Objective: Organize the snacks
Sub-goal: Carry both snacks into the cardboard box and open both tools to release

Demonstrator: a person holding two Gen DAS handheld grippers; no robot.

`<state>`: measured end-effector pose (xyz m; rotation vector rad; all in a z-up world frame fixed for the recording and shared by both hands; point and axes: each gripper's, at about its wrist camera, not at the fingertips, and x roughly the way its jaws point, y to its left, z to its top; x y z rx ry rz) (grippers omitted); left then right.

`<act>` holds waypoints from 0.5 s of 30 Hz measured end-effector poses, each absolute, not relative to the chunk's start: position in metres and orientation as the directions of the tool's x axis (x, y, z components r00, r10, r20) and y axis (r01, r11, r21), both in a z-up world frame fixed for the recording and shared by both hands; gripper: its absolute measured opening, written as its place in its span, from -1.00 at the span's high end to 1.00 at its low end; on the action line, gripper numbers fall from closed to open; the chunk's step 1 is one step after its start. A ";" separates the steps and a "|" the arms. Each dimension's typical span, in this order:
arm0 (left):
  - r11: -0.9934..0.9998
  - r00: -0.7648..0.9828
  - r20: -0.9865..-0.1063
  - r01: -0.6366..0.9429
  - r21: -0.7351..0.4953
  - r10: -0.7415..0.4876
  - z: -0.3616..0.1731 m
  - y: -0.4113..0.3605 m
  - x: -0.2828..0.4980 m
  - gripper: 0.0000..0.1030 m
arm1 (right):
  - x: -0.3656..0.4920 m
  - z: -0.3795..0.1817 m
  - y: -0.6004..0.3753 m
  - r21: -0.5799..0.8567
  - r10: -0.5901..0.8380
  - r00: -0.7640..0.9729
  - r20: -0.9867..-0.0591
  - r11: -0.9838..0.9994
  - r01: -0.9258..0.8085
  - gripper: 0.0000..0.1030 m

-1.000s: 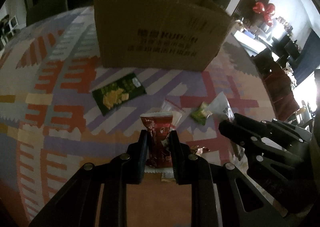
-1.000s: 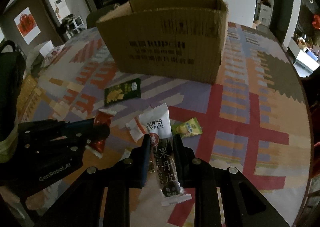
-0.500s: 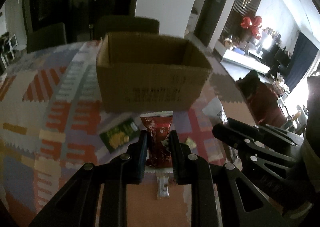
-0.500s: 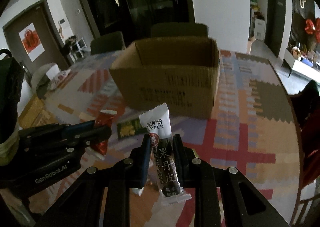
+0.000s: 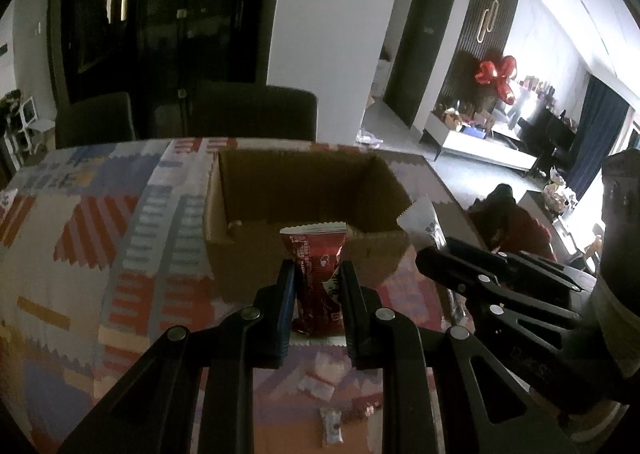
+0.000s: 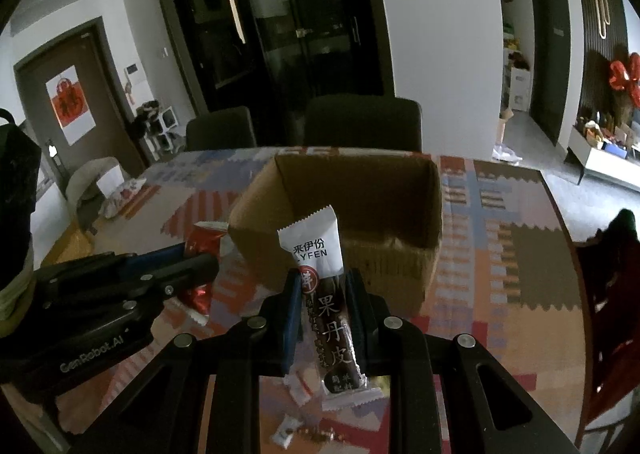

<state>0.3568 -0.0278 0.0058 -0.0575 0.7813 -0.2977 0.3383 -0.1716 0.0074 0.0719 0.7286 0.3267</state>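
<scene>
Both of your grippers carry a snack, lifted above the table in front of the open cardboard box [image 6: 352, 221].

Your left gripper [image 5: 317, 286] is closed onto the red snack packet [image 5: 316, 270], which stands upright with its long axis along the fingers and its crimped top edge pointing toward the box's near wall. Your right gripper [image 6: 322, 294] is clamped on the fruit-leather bar [image 6: 326, 302] about midway along it; the bar runs lengthwise between the fingers, tilted slightly left, white LYFEN end pointing up toward the box opening and dark end hanging back toward the camera. Small wrappers [image 6: 286, 430] lie on the patterned tablecloth [image 6: 500, 254] beneath the grippers.
</scene>
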 end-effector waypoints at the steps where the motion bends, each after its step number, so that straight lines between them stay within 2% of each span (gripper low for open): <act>1: 0.957 0.673 -0.683 0.242 -0.159 -0.284 0.009 -0.027 0.362 0.57 | 0.343 0.011 -0.171 0.178 0.323 0.699 -0.638 0.945 -0.274 0.55; 15: 0.964 0.693 -0.674 0.235 -0.123 -0.255 0.032 -0.024 0.421 0.57 | 0.409 0.039 -0.159 0.112 0.311 0.710 -0.632 0.943 -0.313 0.55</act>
